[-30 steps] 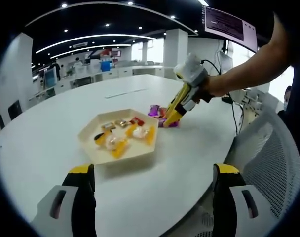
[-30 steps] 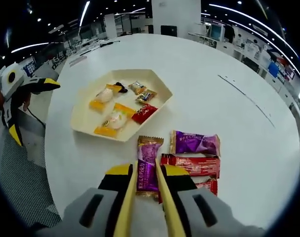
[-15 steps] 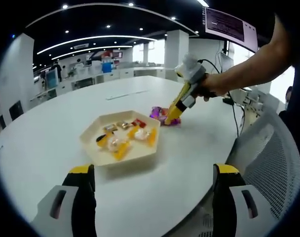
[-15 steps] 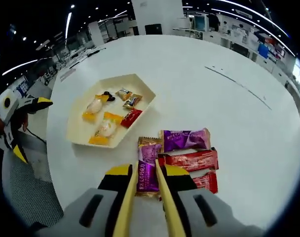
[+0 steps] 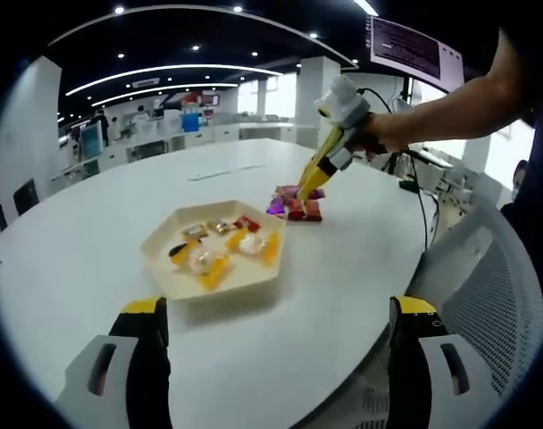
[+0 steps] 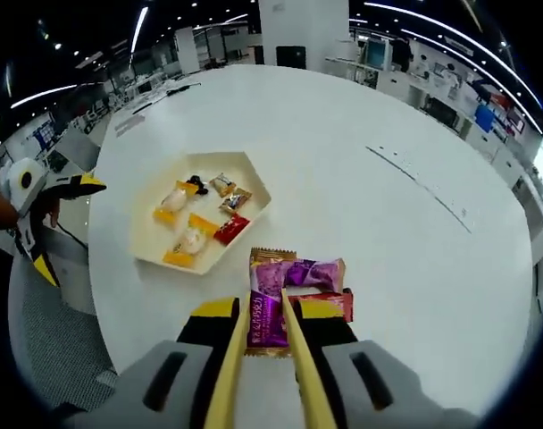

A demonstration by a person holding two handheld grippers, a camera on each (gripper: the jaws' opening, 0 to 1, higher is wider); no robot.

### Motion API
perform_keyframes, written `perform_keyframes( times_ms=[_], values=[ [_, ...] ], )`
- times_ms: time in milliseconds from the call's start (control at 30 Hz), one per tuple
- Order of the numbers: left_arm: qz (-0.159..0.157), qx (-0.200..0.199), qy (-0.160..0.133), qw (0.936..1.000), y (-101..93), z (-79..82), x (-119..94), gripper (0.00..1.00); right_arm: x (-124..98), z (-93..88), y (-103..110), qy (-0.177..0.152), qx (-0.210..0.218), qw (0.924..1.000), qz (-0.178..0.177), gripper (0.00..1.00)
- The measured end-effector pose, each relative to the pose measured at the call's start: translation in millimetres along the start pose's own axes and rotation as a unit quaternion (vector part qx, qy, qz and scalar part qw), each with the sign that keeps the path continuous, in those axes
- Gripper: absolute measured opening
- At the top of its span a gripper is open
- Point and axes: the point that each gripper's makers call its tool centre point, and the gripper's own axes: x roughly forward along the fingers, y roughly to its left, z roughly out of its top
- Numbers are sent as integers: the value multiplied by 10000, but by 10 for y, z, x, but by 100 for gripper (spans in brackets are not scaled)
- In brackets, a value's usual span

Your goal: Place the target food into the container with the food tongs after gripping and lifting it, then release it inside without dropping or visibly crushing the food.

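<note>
two grippers are out over the round white tabletop (image 6: 414, 116). the right gripper (image 6: 264, 332) has its yellow jaws closed on a purple snack packet (image 6: 270, 299), pinched lengthwise between them, the packet's gold-edged top poking out past the jaw tips. from the left gripper view that same right gripper (image 5: 318, 174) hangs off the tabletop, tilted steeply down, a person's hand (image 5: 371, 145) and bare forearm behind it, with the pile of wrapped snacks (image 5: 294, 204) just below its tips.

in the right gripper view a second purple packet (image 6: 309, 272) and a red packet (image 6: 323, 302) lie on the tabletop, showing just beside and beneath the held one. whether the held packet touches them i cannot tell.

off to the left of that view sits the cream hexagonal tray (image 6: 146, 250), well apart from the held packet. it carries a scatter of small wrapped sweets (image 6: 193, 238), yellow-ended ones, a red one and a couple of brownish ones. the left gripper view has the tray (image 5: 160, 268) nearer its middle, sweets (image 5: 220, 250) inside, the snack pile just beyond its far right edge.

the left gripper (image 5: 273, 357) has its jaws wide apart, nothing between them, low over the near edge of the tabletop; it shows too at the left rim of the right gripper view (image 6: 39, 206), a hand on it. a grey mesh chair (image 5: 495, 295) stands at the tabletop's side, and office desks fill the background.
</note>
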Motion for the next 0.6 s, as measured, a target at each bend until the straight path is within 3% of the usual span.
perform_keyframes(
  times_ms=[300, 600],
  values=[
    [30, -16, -36, 10000, 13, 13, -5, 99, -195, 264, -145, -87, -84, 9999, -33, 23],
    [42, -1, -46, 10000, 13, 21, -9, 99, -214, 334, -178, -87, -157, 9998, -70, 23]
  ],
)
